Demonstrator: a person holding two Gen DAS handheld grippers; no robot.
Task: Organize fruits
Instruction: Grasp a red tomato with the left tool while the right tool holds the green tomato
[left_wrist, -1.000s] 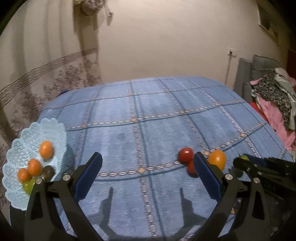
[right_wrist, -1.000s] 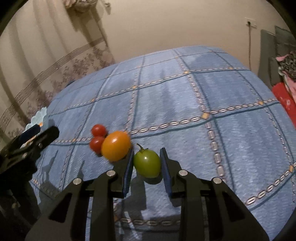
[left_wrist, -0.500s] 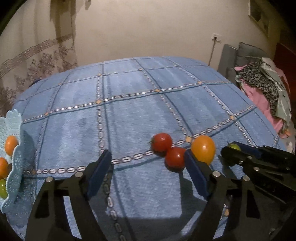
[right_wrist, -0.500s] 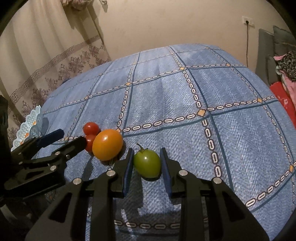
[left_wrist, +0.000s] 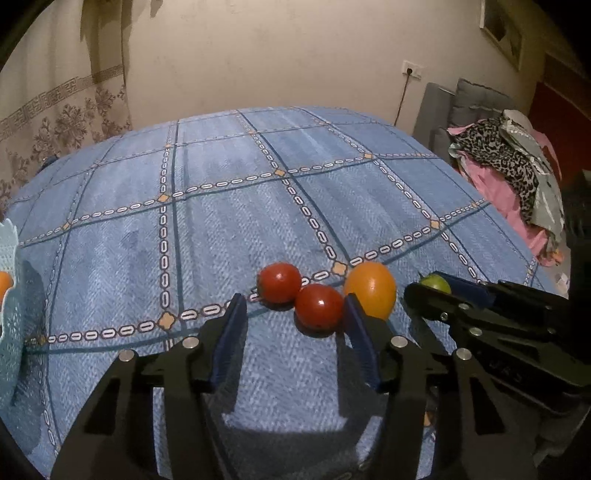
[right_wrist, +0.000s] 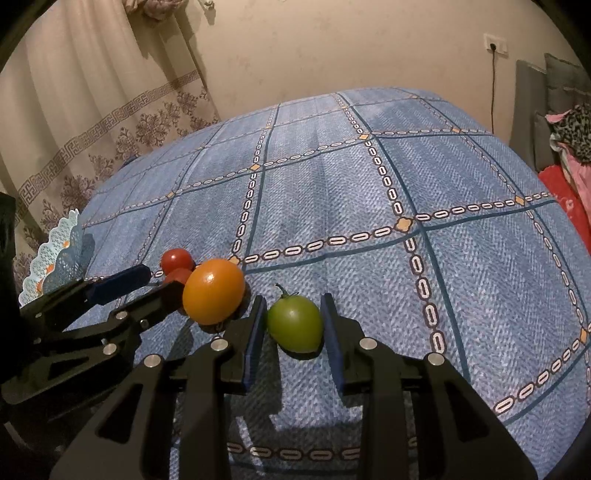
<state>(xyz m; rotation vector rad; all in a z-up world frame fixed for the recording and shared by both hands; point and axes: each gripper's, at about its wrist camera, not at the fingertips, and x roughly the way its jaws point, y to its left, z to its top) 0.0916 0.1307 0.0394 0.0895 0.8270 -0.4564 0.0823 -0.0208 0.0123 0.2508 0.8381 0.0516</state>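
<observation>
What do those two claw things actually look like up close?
Both match: the left claw and right claw are matte black angular frames with triangular cut-outs and round silver bolt heads. Each has two flat fingers faced with dark blue pads. No cables, markings or sleeves show.

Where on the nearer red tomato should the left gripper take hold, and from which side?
Grip the nearer red tomato across its widest middle, coming in low from the near side. It is round and touches the other red tomato behind-left, with the orange fruit close on its right. The left gripper is open; its right finger probably has to slip into that narrow gap.
</observation>
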